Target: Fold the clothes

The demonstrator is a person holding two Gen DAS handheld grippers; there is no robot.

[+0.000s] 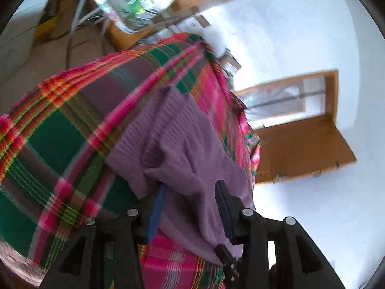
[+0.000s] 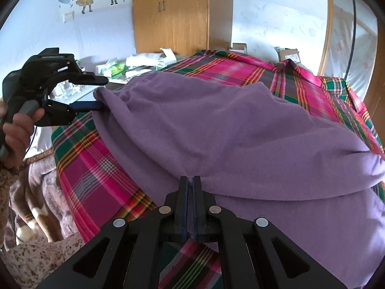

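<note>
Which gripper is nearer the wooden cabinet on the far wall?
Left. The left gripper sits at the purple garment's far edge, toward the wooden cabinet; the right gripper is at the near edge.

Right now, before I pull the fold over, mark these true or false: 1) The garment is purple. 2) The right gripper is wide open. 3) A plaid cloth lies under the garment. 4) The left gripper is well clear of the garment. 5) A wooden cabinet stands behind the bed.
1) True: the garment is purple.
2) False: the right gripper has its jaws nearly together, pinching the garment's near edge.
3) True: a pink and green plaid cloth lies beneath it.
4) False: the left gripper is at the garment's far corner, fingers spread with fabric between them.
5) True: a wooden cabinet stands against the wall.
</note>
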